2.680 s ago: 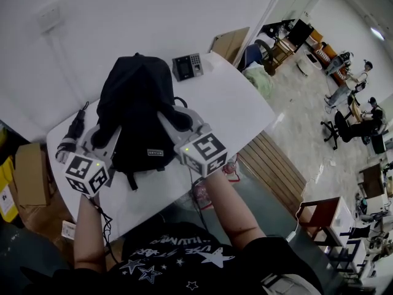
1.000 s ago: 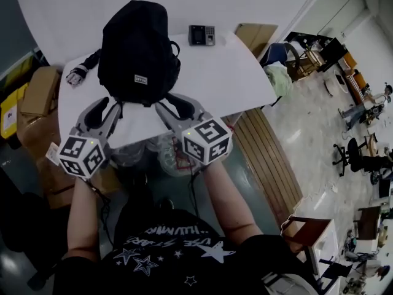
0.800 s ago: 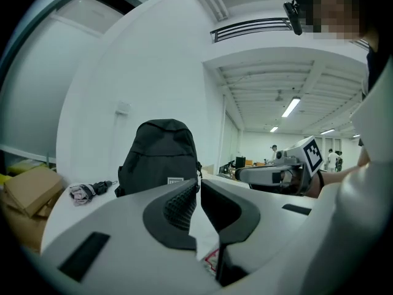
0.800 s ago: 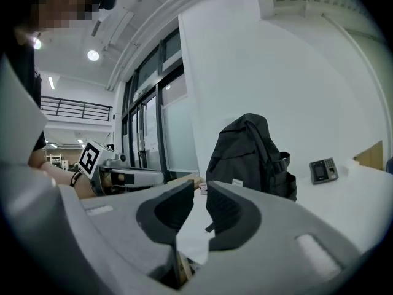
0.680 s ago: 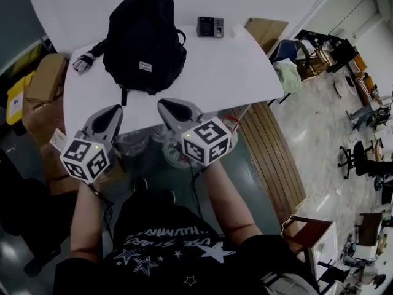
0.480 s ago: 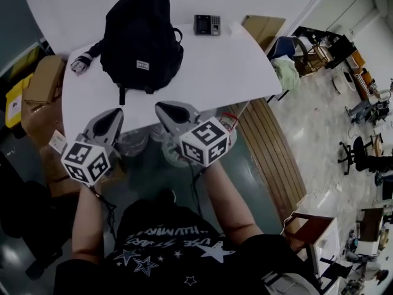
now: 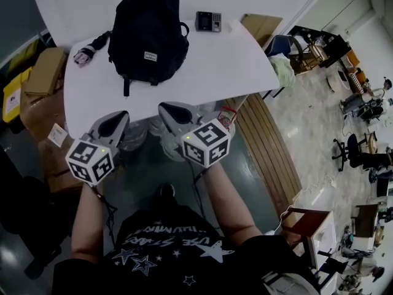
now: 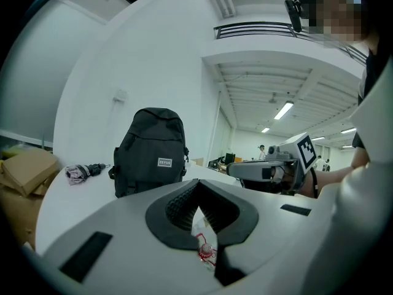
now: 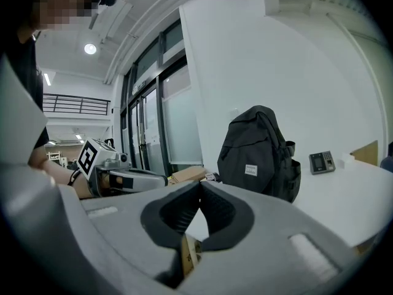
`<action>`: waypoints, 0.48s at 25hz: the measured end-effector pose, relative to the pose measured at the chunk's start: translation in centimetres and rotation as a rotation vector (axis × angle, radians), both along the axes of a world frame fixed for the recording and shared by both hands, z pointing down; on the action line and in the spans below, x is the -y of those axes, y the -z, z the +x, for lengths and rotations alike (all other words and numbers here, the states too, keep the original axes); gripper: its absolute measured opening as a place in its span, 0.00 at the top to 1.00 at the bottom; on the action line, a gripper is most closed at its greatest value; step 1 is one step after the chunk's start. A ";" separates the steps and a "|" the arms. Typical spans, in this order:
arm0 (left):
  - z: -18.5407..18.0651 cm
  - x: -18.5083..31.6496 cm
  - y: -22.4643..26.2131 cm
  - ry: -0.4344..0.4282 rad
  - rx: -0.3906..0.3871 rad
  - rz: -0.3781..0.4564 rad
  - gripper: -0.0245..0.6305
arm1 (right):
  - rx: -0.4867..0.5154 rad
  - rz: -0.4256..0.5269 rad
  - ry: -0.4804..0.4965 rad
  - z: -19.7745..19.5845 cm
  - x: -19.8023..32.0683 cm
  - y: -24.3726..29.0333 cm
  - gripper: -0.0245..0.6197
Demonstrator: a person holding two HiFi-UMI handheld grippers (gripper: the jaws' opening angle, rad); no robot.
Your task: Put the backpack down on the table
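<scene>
The fingers (image 8: 178, 204) of the left gripper (image 8: 198, 184) are pressed tip to tip with nothing between them. The right gripper's (image 9: 199, 185) fingers (image 9: 175, 212) meet the same way, also empty.

Each gripper view shows the other gripper level beside it: the right one off to the right of the left fingers, the left one off to the left of the right fingers.

Ahead of both pairs of tips, well apart from them, the black backpack (image 7: 147, 32) stands upright on the white table (image 7: 215, 66), its small label facing the fingers.

Only the head view shows that both grippers hang off the table's near edge, over the dark floor.

To the left of the backpack, the left gripper view picks out a folded umbrella (image 8: 83, 172) lying on the tabletop, with a cardboard box (image 8: 24, 168) further left.

The right gripper view instead shows a small keypad device (image 9: 321, 162) on the table, to the right of the backpack.
</scene>
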State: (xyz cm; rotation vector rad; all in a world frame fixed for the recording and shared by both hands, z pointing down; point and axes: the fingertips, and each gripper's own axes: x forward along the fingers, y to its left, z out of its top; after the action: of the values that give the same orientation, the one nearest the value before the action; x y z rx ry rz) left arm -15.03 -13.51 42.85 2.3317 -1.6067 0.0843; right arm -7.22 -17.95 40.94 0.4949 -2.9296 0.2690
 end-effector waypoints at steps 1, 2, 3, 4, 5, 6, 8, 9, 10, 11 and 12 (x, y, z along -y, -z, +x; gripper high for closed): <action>-0.1 -0.6 0.2 -0.003 -0.001 0.001 0.95 | 0.001 0.001 -0.005 -0.1 -0.7 0.2 0.96; -0.2 -1.1 0.3 -0.006 -0.002 0.003 0.95 | 0.000 0.002 -0.011 -0.1 -1.3 0.3 0.96; -0.2 -1.6 0.4 -0.008 -0.005 0.005 0.95 | -0.001 0.004 -0.016 -0.1 -1.8 0.4 0.96; -0.2 -2.0 0.6 -0.010 -0.006 0.007 0.95 | -0.001 0.004 -0.021 0.0 -2.3 0.5 0.96; -0.2 -2.4 0.7 -0.014 -0.007 0.010 0.95 | -0.002 0.005 -0.028 0.1 -2.7 0.5 0.96; -0.2 -2.8 0.8 -0.019 -0.007 0.014 0.95 | -0.003 0.007 -0.036 0.2 -3.1 0.6 0.96; -0.1 -3.8 1.2 -0.025 -0.005 0.024 0.95 | -0.007 0.014 -0.055 0.6 -3.9 0.8 0.96; -0.1 -4.3 1.3 -0.027 -0.005 0.029 0.95 | -0.007 0.017 -0.065 0.7 -4.3 1.0 0.96; -0.1 -4.8 1.4 -0.028 -0.005 0.033 0.95 | -0.006 0.019 -0.074 0.8 -4.7 1.1 0.96; -0.1 -5.3 1.5 -0.029 -0.007 0.036 0.95 | -0.006 0.020 -0.082 0.9 -5.2 1.3 0.96; -0.1 -5.8 1.6 -0.031 -0.009 0.040 0.95 | -0.007 0.021 -0.089 1.0 -5.7 1.3 0.96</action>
State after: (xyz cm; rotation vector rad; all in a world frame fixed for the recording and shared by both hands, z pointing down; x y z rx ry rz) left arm -15.11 -7.67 41.25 2.3837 -1.5827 0.0494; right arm -6.22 -12.30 39.60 0.6292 -2.9102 0.2468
